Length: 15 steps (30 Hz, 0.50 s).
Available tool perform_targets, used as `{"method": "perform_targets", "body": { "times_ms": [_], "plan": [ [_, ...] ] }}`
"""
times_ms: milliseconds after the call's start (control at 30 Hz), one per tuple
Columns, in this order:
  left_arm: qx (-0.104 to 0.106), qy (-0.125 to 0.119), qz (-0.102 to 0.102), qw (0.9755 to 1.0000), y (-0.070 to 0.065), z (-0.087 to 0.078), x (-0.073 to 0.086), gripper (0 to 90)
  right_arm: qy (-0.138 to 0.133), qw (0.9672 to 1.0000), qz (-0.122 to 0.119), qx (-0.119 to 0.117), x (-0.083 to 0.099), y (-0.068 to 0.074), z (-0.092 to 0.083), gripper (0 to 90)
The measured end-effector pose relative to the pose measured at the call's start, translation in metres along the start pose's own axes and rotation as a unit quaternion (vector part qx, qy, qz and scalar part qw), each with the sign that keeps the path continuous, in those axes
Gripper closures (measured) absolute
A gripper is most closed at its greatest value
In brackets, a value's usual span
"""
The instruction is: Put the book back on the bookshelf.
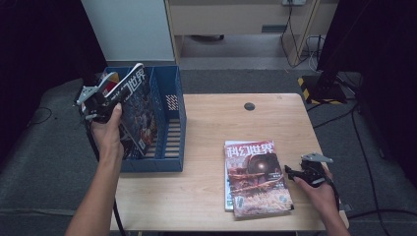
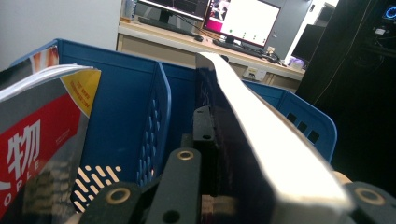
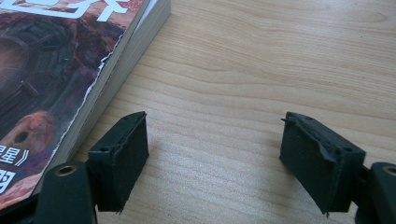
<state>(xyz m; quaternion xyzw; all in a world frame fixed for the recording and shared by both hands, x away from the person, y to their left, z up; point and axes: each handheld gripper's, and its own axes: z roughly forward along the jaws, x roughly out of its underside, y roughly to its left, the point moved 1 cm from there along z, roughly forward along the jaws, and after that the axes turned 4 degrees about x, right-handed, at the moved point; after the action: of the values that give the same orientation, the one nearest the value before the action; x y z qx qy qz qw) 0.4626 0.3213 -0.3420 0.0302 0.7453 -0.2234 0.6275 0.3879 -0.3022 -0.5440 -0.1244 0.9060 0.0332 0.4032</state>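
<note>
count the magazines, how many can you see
4: one held by the left gripper over the blue rack, one already in the rack, two stacked on the table; others may be hidden.

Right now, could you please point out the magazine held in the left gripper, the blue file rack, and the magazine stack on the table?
held magazine point(image 1: 140, 110), high view, front cover.
blue file rack point(image 1: 174, 110), high view, right wall.
magazine stack point(image 1: 258, 179), high view, top cover.

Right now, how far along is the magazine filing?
Done: one red-covered magazine already stands in the blue file rack. In hand: the left tool is clamped on a dark-covered magazine that leans in the rack's next slot. Left: the stack of magazines lies flat on the table; the right tool rests open beside it, holding nothing.
</note>
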Motion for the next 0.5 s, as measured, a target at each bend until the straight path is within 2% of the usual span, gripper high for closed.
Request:
{"method": "perform_targets", "body": {
  "times_ms": [500],
  "plan": [
    [-0.008, 0.002, -0.003, 1.0, 0.0003, 0.0001, 0.0045, 81.6, 0.0, 1.0, -0.001, -0.001, 0.0, -0.0001, -0.0001, 23.4]
  ]
}}
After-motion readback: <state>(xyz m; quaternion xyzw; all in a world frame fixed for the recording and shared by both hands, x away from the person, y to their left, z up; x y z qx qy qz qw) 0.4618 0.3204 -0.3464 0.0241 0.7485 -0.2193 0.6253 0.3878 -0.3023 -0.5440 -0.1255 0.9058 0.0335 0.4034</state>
